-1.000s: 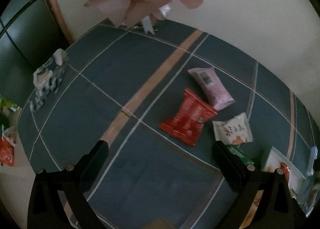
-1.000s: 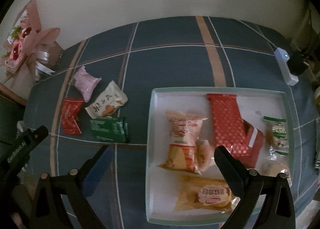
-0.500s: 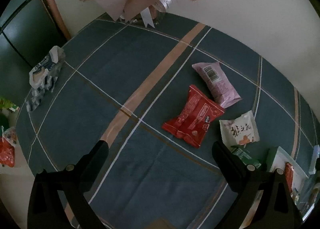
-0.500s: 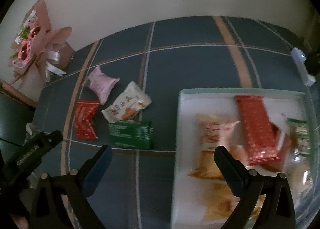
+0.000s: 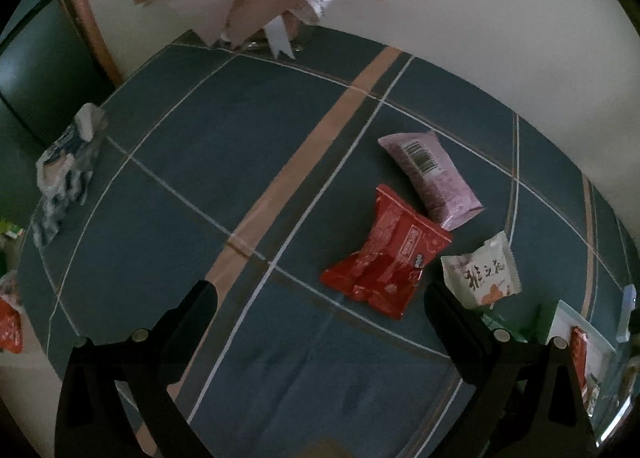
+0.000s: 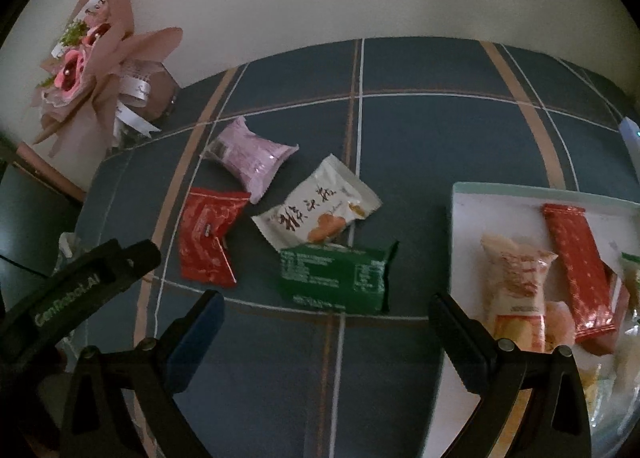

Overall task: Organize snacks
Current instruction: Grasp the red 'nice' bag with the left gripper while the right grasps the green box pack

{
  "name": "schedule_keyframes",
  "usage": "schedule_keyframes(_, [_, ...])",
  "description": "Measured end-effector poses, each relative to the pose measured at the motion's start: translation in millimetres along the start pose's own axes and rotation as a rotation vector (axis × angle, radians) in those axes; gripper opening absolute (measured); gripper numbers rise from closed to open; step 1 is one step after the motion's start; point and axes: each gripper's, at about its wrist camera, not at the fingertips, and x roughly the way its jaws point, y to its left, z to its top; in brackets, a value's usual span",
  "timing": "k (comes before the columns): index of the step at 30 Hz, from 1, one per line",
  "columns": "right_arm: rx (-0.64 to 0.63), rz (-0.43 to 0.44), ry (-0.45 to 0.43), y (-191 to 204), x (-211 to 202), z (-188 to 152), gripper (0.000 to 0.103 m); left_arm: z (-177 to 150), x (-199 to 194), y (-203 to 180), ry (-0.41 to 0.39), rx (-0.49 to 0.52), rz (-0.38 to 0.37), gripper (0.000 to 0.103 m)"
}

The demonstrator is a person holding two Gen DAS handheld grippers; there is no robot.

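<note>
Where readable, left claw (image 6: pixel 80 286) "GenRobot.AI"

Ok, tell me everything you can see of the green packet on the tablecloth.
The green packet is a flat rectangular pouch, glossy like foil or plastic, sealed, with blocks of small white print too blurred to read. It lies flat on the blue plaid tablecloth, long side across the view, left of the white tray and apart from it. The white snack packet overlaps its far edge. The right gripper is open just short of it, not touching. In the left wrist view only a sliver shows.
</note>
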Motion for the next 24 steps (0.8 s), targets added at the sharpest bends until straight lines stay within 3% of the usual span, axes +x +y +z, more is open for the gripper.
schedule_keyframes(5, [0.011, 0.000, -0.011, 2.9, 10.9, 1.1, 0.102, 9.8, 11.8, 1.7, -0.003, 0.008, -0.032, 0.103])
schedule_keyframes(12, [0.029, -0.014, 0.005, 2.5, 31.3, 4.6, 0.092, 14.3, 34.1, -10.6, 0.011, 0.058, -0.068, 0.102])
schedule_keyframes(18, [0.031, -0.049, 0.020, 2.4, 43.3, 3.0, 0.078, 13.0, 45.8, -17.3, 0.011, 0.079, -0.086, 0.085])
schedule_keyframes(22, [0.043, -0.045, 0.023, -1.5, 43.5, 2.7, 0.073, 11.4, 50.8, -17.4, 0.022, 0.072, -0.096, 0.060])
schedule_keyframes(24, [0.042, -0.041, 0.025, -2.0, 43.5, 2.3, 0.072, 10.4, 51.0, -17.7, 0.020, 0.073, -0.094, 0.057])
